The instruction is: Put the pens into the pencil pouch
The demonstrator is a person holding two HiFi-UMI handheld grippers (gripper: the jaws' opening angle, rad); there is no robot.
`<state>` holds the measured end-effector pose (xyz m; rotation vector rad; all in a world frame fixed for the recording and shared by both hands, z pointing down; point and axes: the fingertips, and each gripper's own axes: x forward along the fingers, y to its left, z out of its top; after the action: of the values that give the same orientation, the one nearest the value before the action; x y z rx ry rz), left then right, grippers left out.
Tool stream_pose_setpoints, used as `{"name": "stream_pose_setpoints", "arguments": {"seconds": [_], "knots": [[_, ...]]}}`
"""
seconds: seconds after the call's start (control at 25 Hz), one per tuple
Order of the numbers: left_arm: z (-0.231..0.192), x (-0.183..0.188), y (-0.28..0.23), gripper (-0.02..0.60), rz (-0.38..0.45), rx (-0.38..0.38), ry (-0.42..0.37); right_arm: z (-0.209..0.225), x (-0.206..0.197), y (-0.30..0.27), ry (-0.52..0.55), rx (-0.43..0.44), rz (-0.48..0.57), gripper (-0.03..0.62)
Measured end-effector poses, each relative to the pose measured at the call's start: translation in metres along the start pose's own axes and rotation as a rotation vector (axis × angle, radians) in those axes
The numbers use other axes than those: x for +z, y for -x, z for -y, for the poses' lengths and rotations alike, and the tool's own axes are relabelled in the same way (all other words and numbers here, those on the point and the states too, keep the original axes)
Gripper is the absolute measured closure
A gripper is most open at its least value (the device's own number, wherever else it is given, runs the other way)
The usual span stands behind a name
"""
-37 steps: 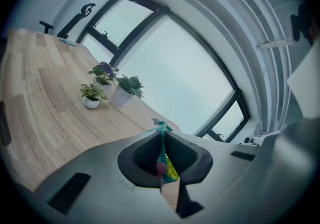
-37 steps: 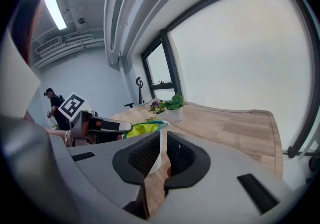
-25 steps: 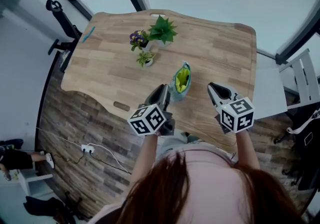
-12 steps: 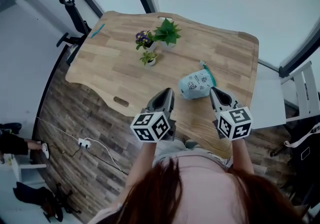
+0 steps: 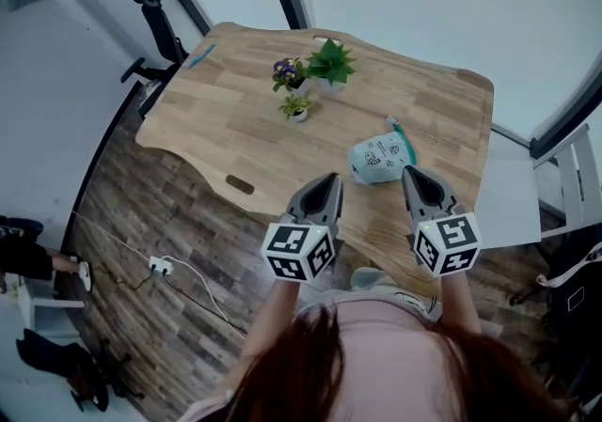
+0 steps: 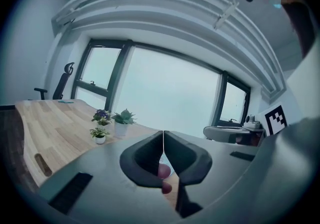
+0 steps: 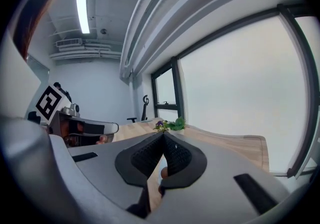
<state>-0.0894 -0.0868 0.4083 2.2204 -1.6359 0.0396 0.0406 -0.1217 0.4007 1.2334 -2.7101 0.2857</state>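
My left gripper [image 5: 328, 181] has just closed its jaws; the tips meet with nothing between them. My right gripper [image 5: 411, 172] has its jaws together too, and it is empty. Both hang over the near edge of the wooden table [image 5: 226, 119], touching nothing. The pale pencil pouch [image 5: 378, 161] lies on its side on the table, just beyond and between the two tips. A teal pen [image 5: 200, 55] lies well apart at the far left corner, past three small potted plants [image 5: 331, 63].
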Motion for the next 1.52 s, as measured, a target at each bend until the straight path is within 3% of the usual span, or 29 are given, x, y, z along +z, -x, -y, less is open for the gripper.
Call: {"name": "stream_pose_setpoints", "arguments": {"seconds": [0.4,1.12,1.52], "knots": [[0.026,0.016,0.045,0.578,0.063,-0.006,-0.076,-0.026,0.016,0.039,0.026,-0.009,0.060,0.594],[0.080,0.010,0.131,0.578,0.129,0.067,-0.079,-0.056,0.032,0.132,0.072,-0.026,0.139,0.594],[0.114,0.009,0.135,0.578,0.139,0.110,-0.105,-0.043,0.038,0.151,0.121,0.005,0.128,0.594]]}}
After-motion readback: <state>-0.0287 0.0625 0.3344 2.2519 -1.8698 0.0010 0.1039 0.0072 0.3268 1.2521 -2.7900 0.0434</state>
